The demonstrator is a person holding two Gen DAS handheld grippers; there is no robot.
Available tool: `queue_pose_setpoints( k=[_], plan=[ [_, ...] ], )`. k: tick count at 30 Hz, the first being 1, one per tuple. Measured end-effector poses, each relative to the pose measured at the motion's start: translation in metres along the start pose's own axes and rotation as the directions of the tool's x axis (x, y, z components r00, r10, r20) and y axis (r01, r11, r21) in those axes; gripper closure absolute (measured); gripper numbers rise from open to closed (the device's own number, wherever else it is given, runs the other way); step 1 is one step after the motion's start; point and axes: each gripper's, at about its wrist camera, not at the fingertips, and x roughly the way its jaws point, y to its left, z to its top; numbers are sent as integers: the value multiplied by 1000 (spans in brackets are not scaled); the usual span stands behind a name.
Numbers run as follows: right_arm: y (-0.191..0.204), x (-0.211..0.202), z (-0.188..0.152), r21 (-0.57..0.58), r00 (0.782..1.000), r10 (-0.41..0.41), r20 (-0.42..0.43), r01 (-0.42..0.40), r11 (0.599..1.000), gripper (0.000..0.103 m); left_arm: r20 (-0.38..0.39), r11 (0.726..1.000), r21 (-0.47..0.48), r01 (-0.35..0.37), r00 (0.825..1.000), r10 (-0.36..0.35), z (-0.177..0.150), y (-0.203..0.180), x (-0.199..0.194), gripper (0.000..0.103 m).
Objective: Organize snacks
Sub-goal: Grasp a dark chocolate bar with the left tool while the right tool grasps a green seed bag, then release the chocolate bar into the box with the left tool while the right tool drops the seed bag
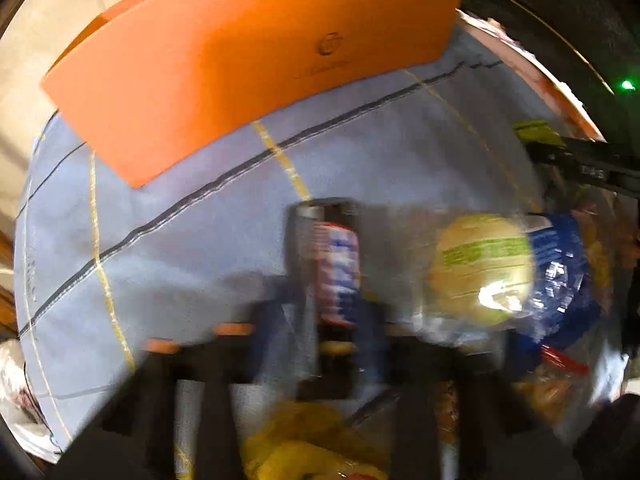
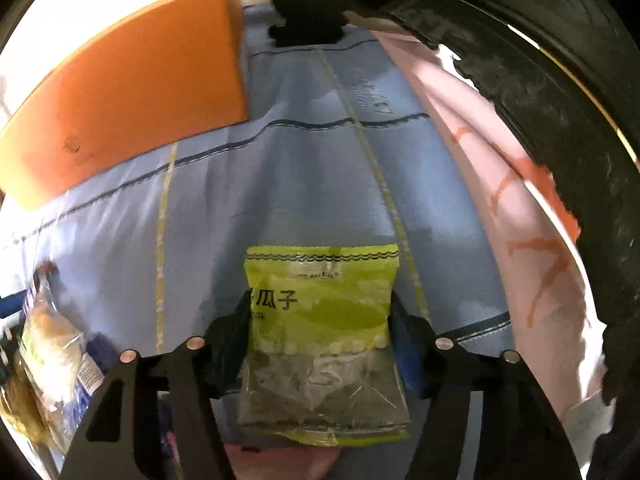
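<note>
Left wrist view, nearest field: the left gripper (image 1: 334, 236) points steeply down at the table, its jaws drawn narrow and clamped on a slim snack packet (image 1: 335, 276) printed in red, white and blue, which stands lengthwise between the fingers; the picture is blurred, so finer print cannot be read. Below the fingers lies a yellow wrapper (image 1: 304, 444). Just right of the gripper lies a round pale snack with a green band (image 1: 480, 268) in clear film, touching a blue bag (image 1: 560, 276); further packets crowd the lower right edge.

Right wrist view, nearest field: the right gripper (image 2: 320, 320), also angled steeply down, has its black fingers (image 2: 228, 336) pressed against both side edges of a yellow-green seed packet (image 2: 320, 312), whose clear lower half shows dark seeds; the jaws stand partly closed, holding it. At lower left is a heap of clear-wrapped snacks (image 2: 48, 344).

Middle field: both grippers work over a blue-grey cloth (image 2: 304, 184) crossed by dark seams and yellow stripes.

Far field: an orange box (image 1: 224, 80) stands on the cloth's far side; its inside is not visible. A pink sheet with orange marks (image 2: 500, 184) lies along the right edge.
</note>
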Motion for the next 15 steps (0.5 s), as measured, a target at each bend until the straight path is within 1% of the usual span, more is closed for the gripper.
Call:
queue_pose_setpoints(
  k=[2,3,4,5,6,7,8,9,10,11,12,13,14,15],
  plan=[
    [2,-7,-1,18,999,41,2,-42,999,40,-25,1000,-22,15,1000,-16,-1,-2,-5,86],
    [2,-16,-1,30,998,59,17,-59,998,40,-31,999,-32,17,999,-18,-2,-2,-9,86],
    [3,-25,-1,33,998,54,27,-55,998,40,-33,998,-49,26,999,-28,-1,-2,-13,86],
    [3,-35,1,37,998,59,35,-60,997,40,-20,997,-71,41,999,-42,0,-2,-23,86],
    [5,-43,5,33,997,68,46,-69,997,40,-7,997,-72,34,999,-34,3,-1,-31,86],
    [7,-56,10,19,996,64,69,-66,998,40,13,998,-63,10,1000,-9,6,-2,-39,86],
    [10,-66,14,4,994,56,96,-57,998,40,50,998,-50,-35,998,37,10,-4,-53,86],
    [15,-82,23,-17,988,56,145,-54,998,40,74,997,-50,-59,995,62,12,-1,-64,86],
    [17,-95,33,-25,980,79,183,-76,997,40,104,995,-66,-77,991,83,19,2,-75,86],
    [19,-106,45,-22,970,122,211,-120,992,40,129,993,-90,-82,987,93,25,6,-86,86],
    [22,-118,60,-16,954,180,241,-181,983,40,171,987,-133,-92,979,114,36,14,-102,86],
    [25,-126,73,-18,942,213,261,-216,976,40,193,981,-161,-106,972,137,43,18,-109,86],
    [30,-132,86,-28,934,232,274,-233,972,40,205,972,-197,-127,964,167,53,23,-115,86],
    [39,-137,104,-53,930,236,283,-230,972,40,208,962,-240,-132,961,183,65,31,-124,86]
  ],
)
